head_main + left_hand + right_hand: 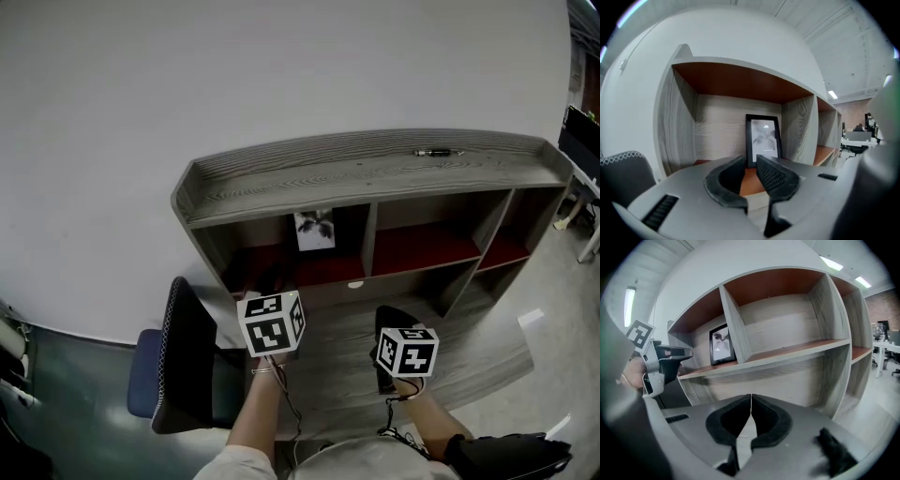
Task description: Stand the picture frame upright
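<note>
Tongs first. Left tongs [751, 164]: spread, a clear gap between the pads, nothing in it; only the reddish shelf board shows through. Right tongs [750, 399]: pressed together tip to tip, empty, held lower and to the right, above the grey wood worktop [342, 349]. Dark chair [187, 356] stands off to the left, clear of both.

Beyond the tongs is a grey-grained shelf unit [375, 161] with three compartments lined in red-brown. Left tongs sit in front of the left one and point straight into it.

Picture frame [763, 139]: black border, pale print, already upright in portrait, deep in the left compartment, just beside the divider [799, 129] on its right and near the back panel. Cannot tell whether it leans on that panel or stands on its own prop. The task reads as essentially done, with nothing touching the frame.

Risks, as judged from here:
- Left tongs are lined up with the frame. Any forward drift would push its lower edge, and a tall narrow frame on a smooth board could slide out or tip over.
- If it only leans on the panel, a bump to the shelf unit could bring it down.
- A pull-back angled upward could clip the compartment's top board and jolt the unit.

Farthest: a small pen-like object [439, 152] on the unit's top, not involved.
</note>
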The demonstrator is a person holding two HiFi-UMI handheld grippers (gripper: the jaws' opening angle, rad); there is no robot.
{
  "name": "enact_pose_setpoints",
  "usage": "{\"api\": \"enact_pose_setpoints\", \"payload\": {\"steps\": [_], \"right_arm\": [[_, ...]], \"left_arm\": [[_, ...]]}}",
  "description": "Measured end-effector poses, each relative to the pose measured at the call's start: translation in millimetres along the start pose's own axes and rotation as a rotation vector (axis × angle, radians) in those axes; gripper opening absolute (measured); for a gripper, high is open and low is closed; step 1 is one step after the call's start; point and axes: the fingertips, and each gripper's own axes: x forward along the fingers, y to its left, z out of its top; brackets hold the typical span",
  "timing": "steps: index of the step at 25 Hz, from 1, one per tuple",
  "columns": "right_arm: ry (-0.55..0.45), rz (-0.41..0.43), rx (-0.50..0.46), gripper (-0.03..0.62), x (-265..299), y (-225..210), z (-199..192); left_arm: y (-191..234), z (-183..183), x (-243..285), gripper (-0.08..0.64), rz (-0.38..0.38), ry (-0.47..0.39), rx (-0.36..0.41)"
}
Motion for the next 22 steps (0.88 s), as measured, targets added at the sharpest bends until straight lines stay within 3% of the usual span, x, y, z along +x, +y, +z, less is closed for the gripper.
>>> {"api": "enact_pose_setpoints", "payload": {"steps": [3,13,22], "right_arm": [[0.006,0.009,-0.007,0.032,-0.5,11.2,-5.1],[0.027,0.014,-0.035,0.032,-4.0,37.8,-24.5],[0.036,-0.041,-0.028,0.032,-18.8,25.8,-39.8]], "left_arm": [[3.6,-12.2,-16.5,0.072,0.002,0.003,-0.008],[23.3,-78.6,-69.5,0.012,-0.030,0.047,-0.142],[3.9,-127.3,-86.9,0.012,-0.069,0.124,-0.139]]}}
